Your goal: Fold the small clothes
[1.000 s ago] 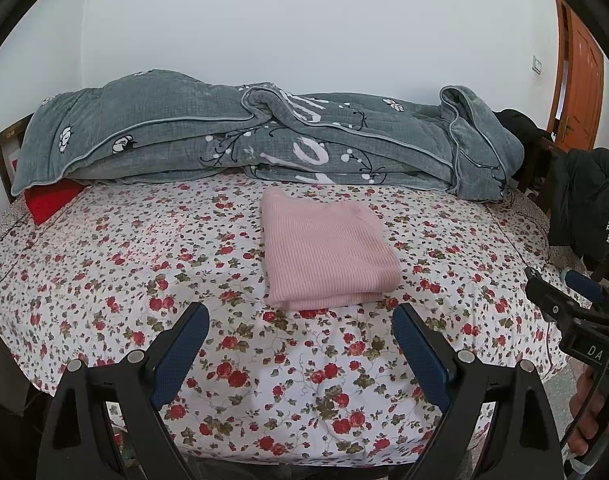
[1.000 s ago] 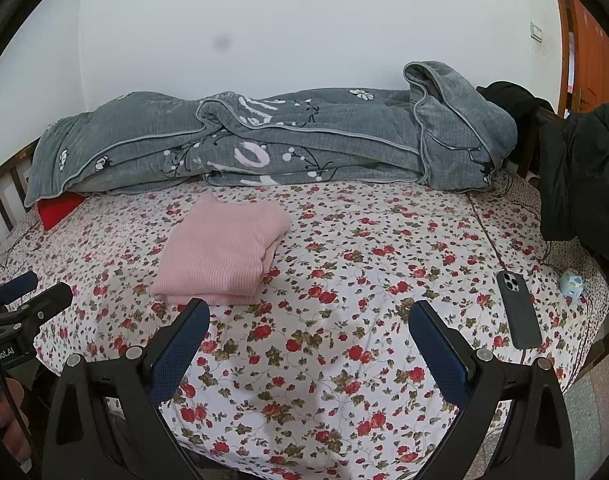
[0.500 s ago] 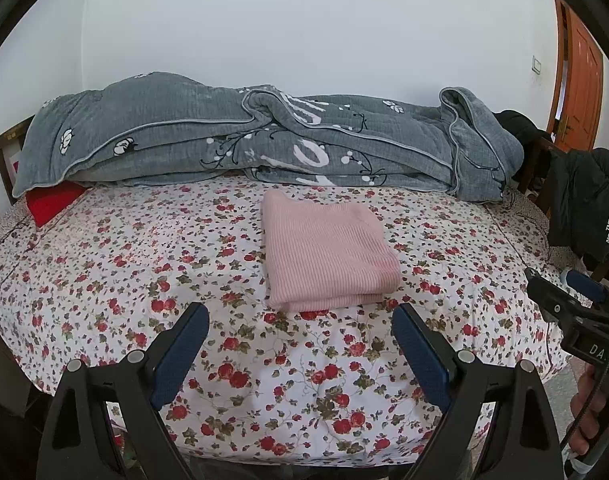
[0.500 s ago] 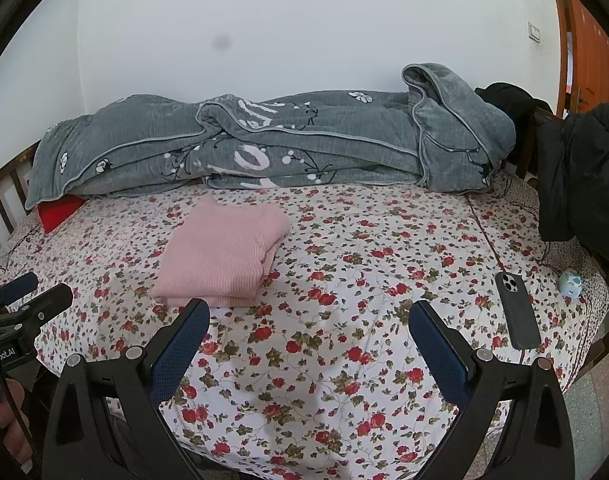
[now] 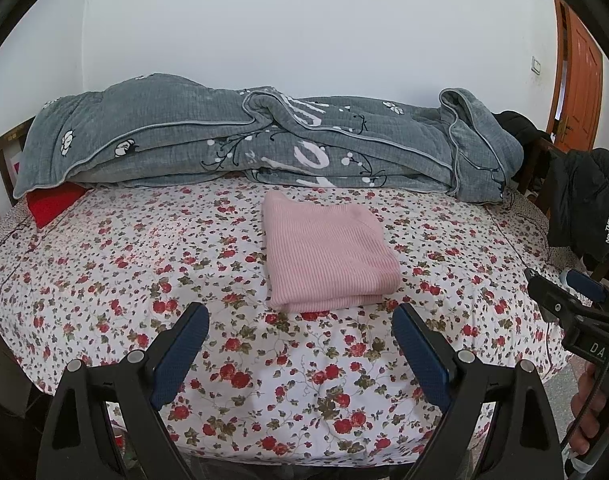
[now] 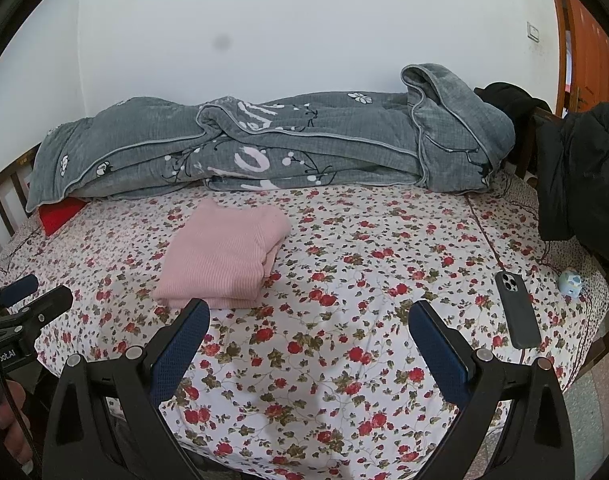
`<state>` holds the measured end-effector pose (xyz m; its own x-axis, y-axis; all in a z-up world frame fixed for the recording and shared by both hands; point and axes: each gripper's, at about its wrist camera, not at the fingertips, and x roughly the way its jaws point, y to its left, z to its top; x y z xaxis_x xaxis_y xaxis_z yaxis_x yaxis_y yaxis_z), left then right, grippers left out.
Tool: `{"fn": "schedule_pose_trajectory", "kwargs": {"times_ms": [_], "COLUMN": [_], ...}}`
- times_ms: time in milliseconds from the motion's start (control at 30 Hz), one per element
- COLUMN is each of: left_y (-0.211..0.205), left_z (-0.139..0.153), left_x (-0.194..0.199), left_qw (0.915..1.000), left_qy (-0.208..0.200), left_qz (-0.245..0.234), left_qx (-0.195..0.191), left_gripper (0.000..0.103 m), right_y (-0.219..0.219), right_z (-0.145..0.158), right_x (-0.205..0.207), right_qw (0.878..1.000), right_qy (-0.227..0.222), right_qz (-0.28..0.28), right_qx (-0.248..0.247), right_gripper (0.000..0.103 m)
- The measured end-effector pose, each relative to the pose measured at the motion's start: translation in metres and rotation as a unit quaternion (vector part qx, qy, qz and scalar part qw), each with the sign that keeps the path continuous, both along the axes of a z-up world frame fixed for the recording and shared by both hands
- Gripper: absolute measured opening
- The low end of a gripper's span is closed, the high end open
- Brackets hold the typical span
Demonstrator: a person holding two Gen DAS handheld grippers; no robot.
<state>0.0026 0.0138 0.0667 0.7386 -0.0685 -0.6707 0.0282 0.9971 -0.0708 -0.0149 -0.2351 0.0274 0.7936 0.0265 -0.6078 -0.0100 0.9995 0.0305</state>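
A pink ribbed sweater (image 5: 326,254) lies folded into a neat rectangle on the floral bedsheet (image 5: 144,264); it also shows in the right wrist view (image 6: 224,256). My left gripper (image 5: 300,320) is open and empty, held above the near edge of the bed, just short of the sweater. My right gripper (image 6: 310,320) is open and empty, to the right of the sweater. Each gripper also appears at the edge of the other's view: the right one (image 5: 564,296) and the left one (image 6: 32,296).
A grey quilt (image 5: 264,148) is heaped along the wall. A red pillow (image 5: 52,204) peeks out at the left. A black phone (image 6: 518,310) and a small blue object (image 6: 570,280) lie at the bed's right. A black jacket (image 6: 584,184) hangs at the right.
Both views have sunk slightly, so the bed sits a little higher in frame. The sweater has not moved and both grippers stay open.
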Motion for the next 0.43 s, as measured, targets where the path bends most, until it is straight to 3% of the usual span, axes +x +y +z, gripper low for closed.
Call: {"fn": "schedule_pose_trajectory", "kwargs": {"times_ms": [433], "left_y": [0.0024], "left_z": [0.0037], "left_x": [0.0018], "left_qw": [1.0000], "left_qy": [-0.002], "left_qz": [0.000], "left_qx": [0.002], "left_gripper": [0.093], "right_y": [0.0033], "right_z": [0.0028], "right_x": [-0.0015], "right_qw": [1.000], "right_qy": [-0.002], "right_qz": [-0.002], "right_qx": [-0.001], "right_gripper": [0.098]}}
